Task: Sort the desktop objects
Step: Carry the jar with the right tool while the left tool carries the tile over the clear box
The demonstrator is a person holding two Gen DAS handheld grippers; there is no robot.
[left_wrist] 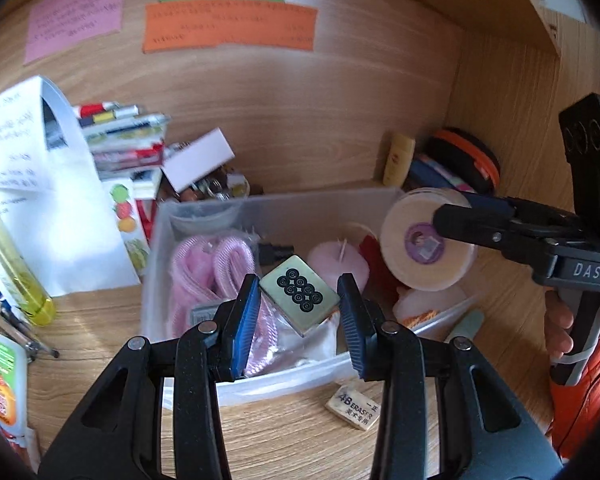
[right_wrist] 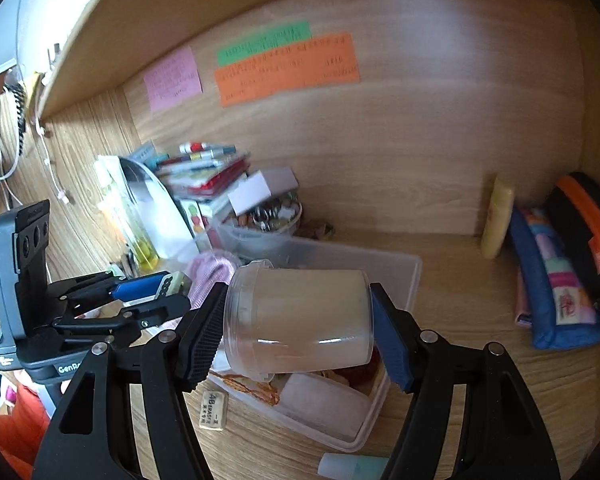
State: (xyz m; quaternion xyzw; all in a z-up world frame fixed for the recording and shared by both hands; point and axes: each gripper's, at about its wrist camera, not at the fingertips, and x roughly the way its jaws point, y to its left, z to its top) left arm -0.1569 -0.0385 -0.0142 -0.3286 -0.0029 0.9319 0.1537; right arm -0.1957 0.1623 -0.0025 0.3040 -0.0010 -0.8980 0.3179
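A stiff white paper sheet [left_wrist: 60,216] is leaning at the left beside the frosted plastic bin [left_wrist: 204,216]. Over that bin, the left gripper [left_wrist: 299,300] is angling downward, pinching a glossy square mahjong tile [left_wrist: 299,299] by its corners. Rightward, the right gripper [right_wrist: 296,320] is clamping a smooth translucent round jar [right_wrist: 300,320] sideways.
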